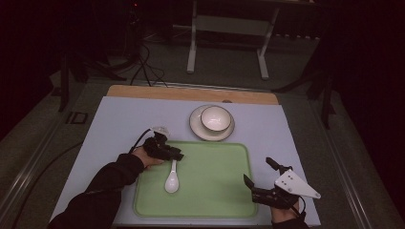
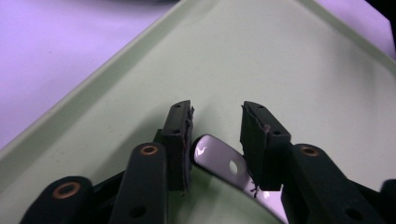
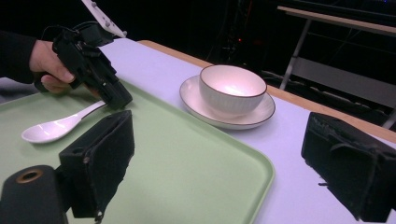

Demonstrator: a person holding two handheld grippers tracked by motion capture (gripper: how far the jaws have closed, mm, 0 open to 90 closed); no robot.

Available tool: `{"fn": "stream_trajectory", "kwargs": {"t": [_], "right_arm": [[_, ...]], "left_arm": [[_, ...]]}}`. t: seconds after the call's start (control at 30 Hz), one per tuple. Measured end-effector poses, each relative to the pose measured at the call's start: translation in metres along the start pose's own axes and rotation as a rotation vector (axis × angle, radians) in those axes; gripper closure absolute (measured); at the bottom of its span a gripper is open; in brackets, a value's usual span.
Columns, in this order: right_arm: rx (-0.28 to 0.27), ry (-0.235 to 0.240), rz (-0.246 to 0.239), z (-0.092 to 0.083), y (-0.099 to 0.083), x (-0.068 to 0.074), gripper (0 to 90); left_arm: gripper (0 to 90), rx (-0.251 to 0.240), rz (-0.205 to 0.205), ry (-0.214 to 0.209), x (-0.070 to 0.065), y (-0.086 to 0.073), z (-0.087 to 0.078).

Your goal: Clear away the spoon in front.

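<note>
In the high view, your left gripper [image 1: 176,155] sits over the handle of the white spoon [image 1: 171,181] on the green tray [image 1: 215,191]; your right gripper [image 1: 260,175] hangs at the tray's right edge, jaws apart, on the counter [image 1: 119,119]. In the left gripper view, the jaws stand slightly apart with the spoon handle [image 2: 224,161] between them. In the right gripper view, the jaws are wide apart; beyond them, the bowl [image 3: 232,88] sits on the saucer [image 3: 261,112].

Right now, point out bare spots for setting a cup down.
Free: the tray right of the spoon, and the mat left of the saucer. Crowded: the tray's left end, where the left gripper straddles the spoon's handle.
</note>
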State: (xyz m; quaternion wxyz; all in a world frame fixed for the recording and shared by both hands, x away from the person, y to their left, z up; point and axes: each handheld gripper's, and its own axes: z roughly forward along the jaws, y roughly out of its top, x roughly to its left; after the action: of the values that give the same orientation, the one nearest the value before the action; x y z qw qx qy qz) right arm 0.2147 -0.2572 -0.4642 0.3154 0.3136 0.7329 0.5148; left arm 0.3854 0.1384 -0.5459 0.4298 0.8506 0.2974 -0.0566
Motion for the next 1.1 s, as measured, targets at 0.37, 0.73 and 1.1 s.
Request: {"fn": "stream_trajectory", "kwargs": {"t": [0.37, 0.73, 1.1], "right_arm": [[0.002, 0.006, 0.001, 0.001, 0.000, 0.000, 9.5], [-0.006, 0.000, 0.001, 0.000, 0.001, 0.000, 9.5], [-0.007, 0.000, 0.001, 0.000, 0.001, 0.001, 9.5]], "left_arm": [[58.8, -0.054, -0.003, 0.019, -0.003, 0.002, -0.010], [40.6, -0.125, 0.014, 0.004, -0.029, 0.016, -0.039], [6.1, -0.196, 0.051, -0.055, -0.058, 0.024, -0.068]]}}
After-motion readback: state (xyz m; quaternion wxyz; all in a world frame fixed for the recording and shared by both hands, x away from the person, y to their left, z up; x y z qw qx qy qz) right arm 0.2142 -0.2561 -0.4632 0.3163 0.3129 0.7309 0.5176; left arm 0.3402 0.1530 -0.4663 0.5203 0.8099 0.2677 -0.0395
